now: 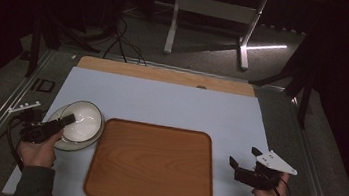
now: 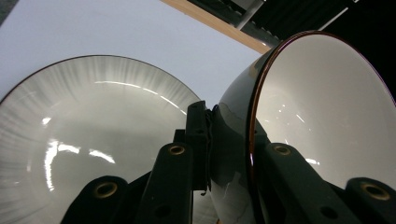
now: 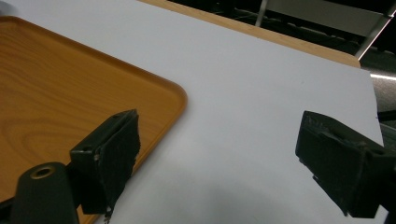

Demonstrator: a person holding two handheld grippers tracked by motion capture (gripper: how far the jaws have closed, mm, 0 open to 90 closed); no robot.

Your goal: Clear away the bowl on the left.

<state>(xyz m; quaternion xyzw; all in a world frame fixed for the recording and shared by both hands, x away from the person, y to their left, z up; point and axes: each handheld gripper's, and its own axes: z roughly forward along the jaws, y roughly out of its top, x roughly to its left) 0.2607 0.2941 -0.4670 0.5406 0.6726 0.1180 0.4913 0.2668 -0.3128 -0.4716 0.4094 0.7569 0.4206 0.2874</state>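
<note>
A mat (image 1: 172,102) lies across my worktop (image 1: 165,74), whose far edge shows beyond it. In the middle of the mat, toward my side, sits a tray (image 1: 152,163). Just left of the tray's far left corner rests a plate (image 1: 59,142), and a bowl (image 1: 81,121) sits on that plate, tipped on its side. My left tongs (image 1: 66,121) reach in from the near left and clamp the bowl's rim, one jaw inside and one outside. My right tongs (image 1: 243,157) hang over the mat just right of the tray, apart from it, jaws spread with nothing between them. Behind the worktop, on the floor, stands a table frame (image 1: 212,17).
</note>
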